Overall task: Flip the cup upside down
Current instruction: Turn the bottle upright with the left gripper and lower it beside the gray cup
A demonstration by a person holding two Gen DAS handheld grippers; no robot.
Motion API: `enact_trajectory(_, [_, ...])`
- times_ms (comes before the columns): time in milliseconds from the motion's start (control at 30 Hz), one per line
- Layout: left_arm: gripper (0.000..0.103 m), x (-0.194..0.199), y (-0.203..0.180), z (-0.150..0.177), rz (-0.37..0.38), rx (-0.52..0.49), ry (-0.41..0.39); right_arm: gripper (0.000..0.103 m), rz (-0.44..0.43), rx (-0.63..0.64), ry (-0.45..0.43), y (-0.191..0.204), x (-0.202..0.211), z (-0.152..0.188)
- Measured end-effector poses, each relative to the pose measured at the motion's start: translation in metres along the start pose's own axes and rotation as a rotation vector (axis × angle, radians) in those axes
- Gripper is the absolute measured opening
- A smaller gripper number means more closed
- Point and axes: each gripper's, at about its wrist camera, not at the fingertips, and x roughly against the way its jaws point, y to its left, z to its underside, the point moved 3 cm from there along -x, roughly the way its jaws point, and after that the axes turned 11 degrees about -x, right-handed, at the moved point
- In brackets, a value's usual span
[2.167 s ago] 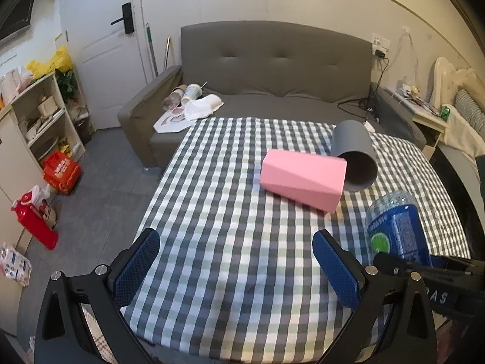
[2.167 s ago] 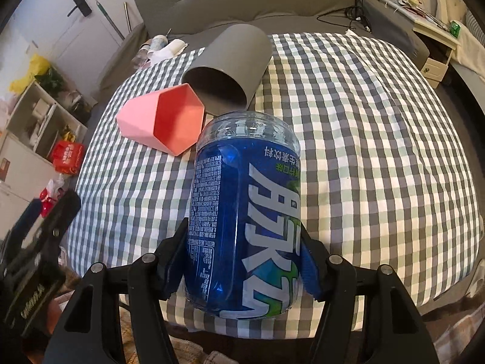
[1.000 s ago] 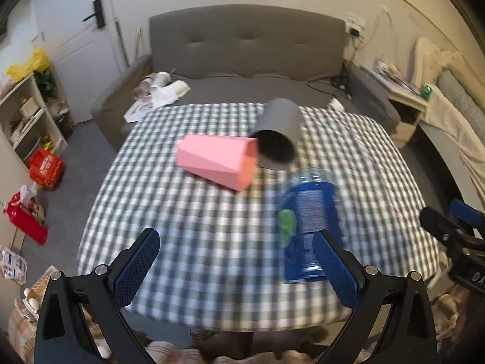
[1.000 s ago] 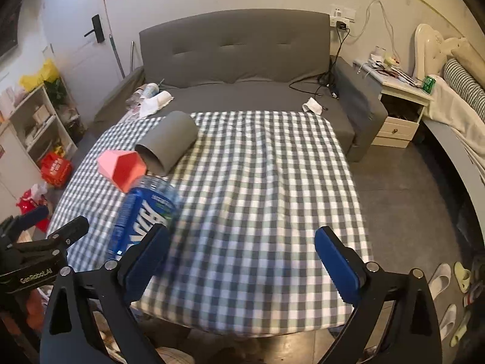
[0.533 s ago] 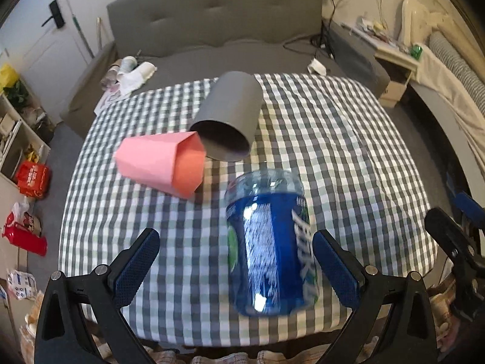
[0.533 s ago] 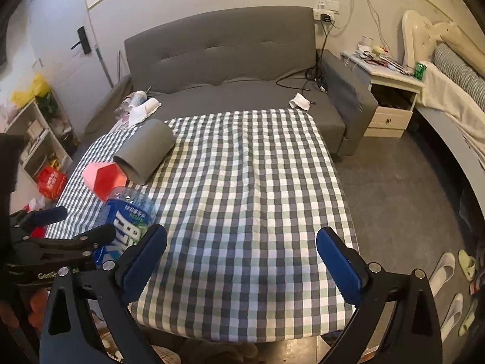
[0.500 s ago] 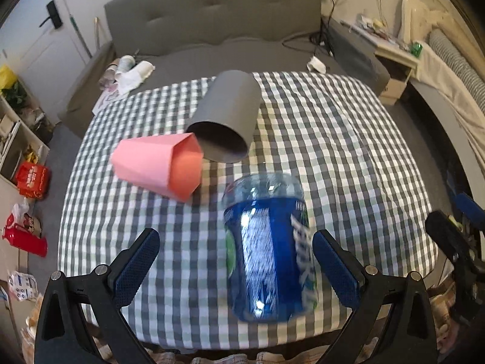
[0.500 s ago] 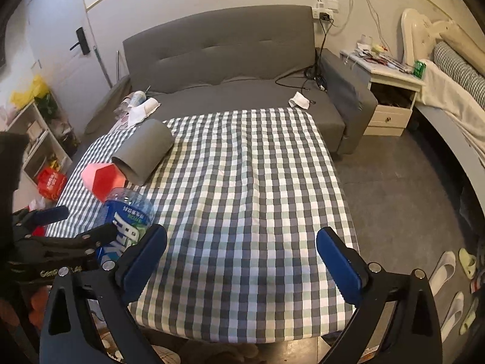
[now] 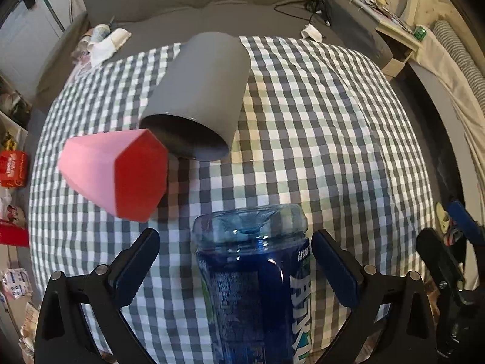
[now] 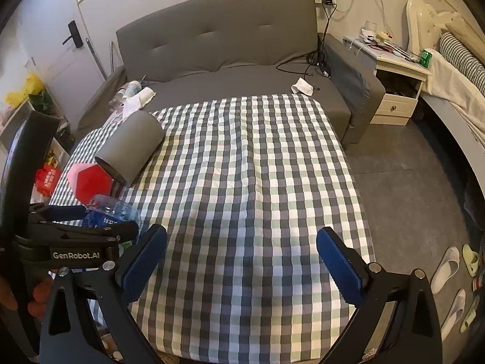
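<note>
Three things lie on their sides on the checked tablecloth (image 9: 318,139). A grey cup (image 9: 200,91) points its open mouth toward me, and a pink faceted cup (image 9: 115,170) rests against its rim. Nearest is a blue drink bottle (image 9: 254,288), base facing away. My left gripper (image 9: 235,261) is open, one finger on each side of the bottle with a gap at both. My right gripper (image 10: 242,261) is open and empty over the cloth's near right part. From the right wrist view, the left gripper (image 10: 75,233), the bottle (image 10: 112,210), the pink cup (image 10: 88,182) and the grey cup (image 10: 130,145) are at the left.
A grey sofa (image 10: 218,48) stands behind the table with small items on its left seat. A nightstand (image 10: 397,91) and a bed are at the right, slippers (image 10: 448,264) on the floor. Shelves and red packages (image 9: 12,163) are at the left.
My right gripper let go of the blue bottle, opened and drew back to the right. My left gripper swung in and came down until its open fingers straddle the lying bottle.
</note>
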Motion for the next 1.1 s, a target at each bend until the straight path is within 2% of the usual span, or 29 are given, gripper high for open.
enact_trajectory(100, [0.094,-0.003,0.001,-0.004,0.012,-0.013,0.009,0.1,0.001,0.004,0.005,0.002,-0.003,0.0])
enact_trajectory(233, [0.077,-0.001,0.002,-0.006,0.03,-0.009,0.012,0.1,0.001,0.007,0.001,0.003,-0.004,-0.001])
enact_trajectory(433, [0.077,0.024,0.006,-0.014,0.015,-0.002,-0.063,0.1,0.005,0.006,-0.012,0.003,-0.001,-0.001])
enact_trajectory(633, [0.077,0.058,0.004,-0.02,-0.046,-0.03,-0.195,0.1,0.007,-0.002,-0.028,-0.001,0.005,0.002])
enact_trajectory(967, [0.077,0.074,-0.005,-0.017,-0.184,-0.071,-0.401,0.1,0.01,-0.006,-0.039,-0.005,0.012,0.005])
enact_trajectory(1100, [0.077,0.069,-0.016,-0.013,-0.217,-0.115,-0.442,0.1,0.012,-0.007,-0.041,-0.006,0.011,0.004])
